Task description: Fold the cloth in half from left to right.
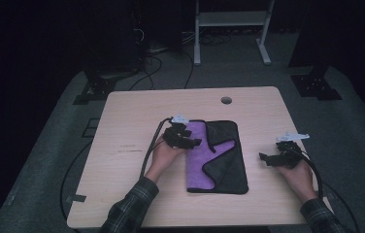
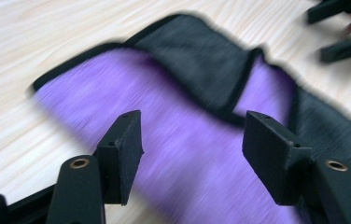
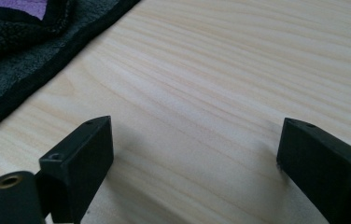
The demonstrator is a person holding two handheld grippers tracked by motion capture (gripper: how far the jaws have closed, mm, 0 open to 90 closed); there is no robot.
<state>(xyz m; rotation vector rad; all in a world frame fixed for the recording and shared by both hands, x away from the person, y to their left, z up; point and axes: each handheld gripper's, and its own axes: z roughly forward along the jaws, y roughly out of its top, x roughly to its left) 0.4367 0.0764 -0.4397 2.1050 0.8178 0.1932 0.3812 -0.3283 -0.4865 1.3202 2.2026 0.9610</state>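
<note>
A cloth (image 1: 217, 155), purple on one face and dark grey on the other, lies partly folded at the middle of the wooden table (image 1: 132, 121). A dark flap is turned over its purple side (image 2: 164, 112). My left gripper (image 1: 191, 139) hovers over the cloth's upper left part. In the left gripper view its jaws (image 2: 193, 130) stand apart above the purple face with nothing between them. My right gripper (image 1: 266, 158) sits to the right of the cloth, open (image 3: 194, 135) over bare wood. The cloth's dark edge (image 3: 19, 51) lies off to the upper left in the right gripper view.
A round cable hole (image 1: 226, 100) sits near the table's far edge. Black cables trail from both grippers over the table's near edge. Beyond the table stand a white metal frame (image 1: 231, 29) and dark stands on the grey floor.
</note>
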